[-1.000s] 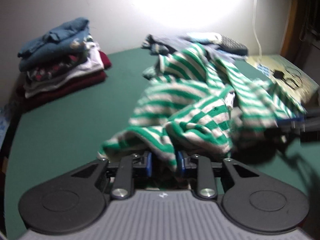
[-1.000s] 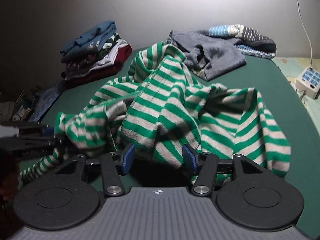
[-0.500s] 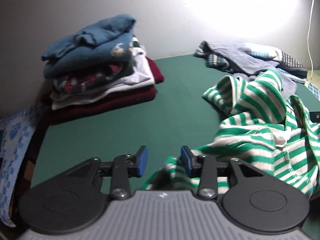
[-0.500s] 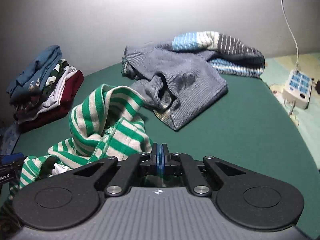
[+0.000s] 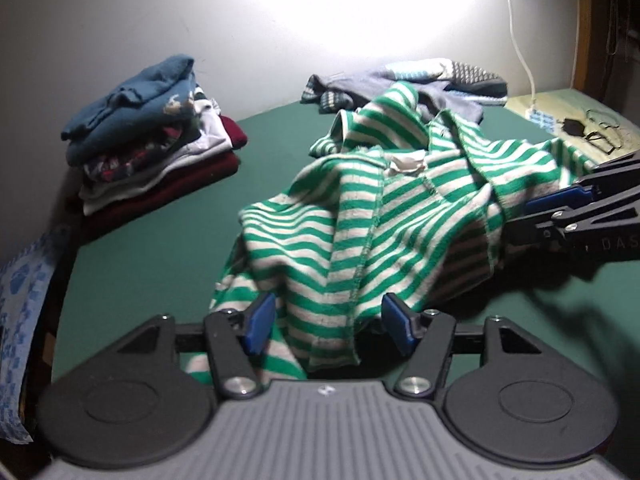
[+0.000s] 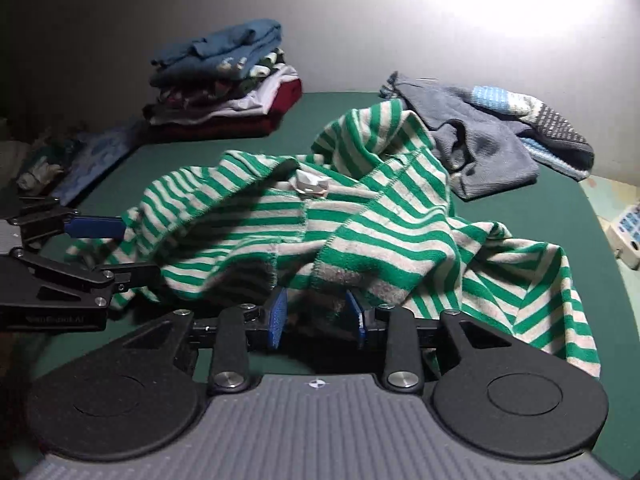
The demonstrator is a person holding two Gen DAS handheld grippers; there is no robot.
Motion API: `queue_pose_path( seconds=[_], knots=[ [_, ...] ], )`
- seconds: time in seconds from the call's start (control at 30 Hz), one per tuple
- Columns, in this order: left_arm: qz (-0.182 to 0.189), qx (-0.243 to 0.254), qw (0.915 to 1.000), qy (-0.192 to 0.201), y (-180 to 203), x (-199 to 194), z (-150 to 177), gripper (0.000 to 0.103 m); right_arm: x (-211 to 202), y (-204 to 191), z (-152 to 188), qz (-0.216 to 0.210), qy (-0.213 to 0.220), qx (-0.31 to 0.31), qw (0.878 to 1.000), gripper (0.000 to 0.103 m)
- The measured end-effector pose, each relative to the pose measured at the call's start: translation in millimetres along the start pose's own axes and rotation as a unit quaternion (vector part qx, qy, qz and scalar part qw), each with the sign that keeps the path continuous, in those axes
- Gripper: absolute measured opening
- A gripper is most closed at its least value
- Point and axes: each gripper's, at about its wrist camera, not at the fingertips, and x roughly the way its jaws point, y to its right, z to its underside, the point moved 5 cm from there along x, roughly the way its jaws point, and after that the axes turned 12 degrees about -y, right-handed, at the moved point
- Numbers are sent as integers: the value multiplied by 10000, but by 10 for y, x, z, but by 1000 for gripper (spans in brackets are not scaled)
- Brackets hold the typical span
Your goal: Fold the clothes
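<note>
A green-and-white striped garment (image 5: 400, 216) (image 6: 360, 232) lies crumpled on the green table (image 5: 160, 248), seams and white label (image 5: 406, 164) facing up. My left gripper (image 5: 330, 322) is at its near edge. Its jaws are opening, and a fold of the cloth hangs loose between the blue pads without being pressed. My right gripper (image 6: 316, 314) is at the opposite edge. Its jaws are also opening, with a fold lying between the pads. Each gripper appears in the other's view, the right gripper (image 5: 532, 216) and the left gripper (image 6: 120, 250) both against the cloth.
A stack of folded clothes (image 5: 152, 140) (image 6: 228, 92) stands at the back left by the wall. A grey-blue knit sweater (image 5: 420, 84) (image 6: 480, 140) lies unfolded at the back right. A power strip (image 6: 628, 232) sits past the table's right edge, and a blue patterned cloth (image 5: 20, 300) past its left edge.
Both grippers swung outward along the garment and have come back in to its edges. The right jaws, shut half a second ago, now stand apart. The left jaws have widened.
</note>
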Motion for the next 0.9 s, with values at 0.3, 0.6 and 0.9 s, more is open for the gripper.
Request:
queue_pose_path(
  seconds=[0.3,0.6,0.9],
  knots=[
    [-178,-304,9994,-65,-141,123,-129,8,27,146,-45,328,201,510,9980,3],
    [274,-855,9942,595,-440,-642,-220,8,-793,360,-77,-814,476,943,9911,3],
    [495,-1461,9747,1620,-934,-1559,-382,8,-1648,660,-232,-2555,1944,1982,9261,3]
  ],
)
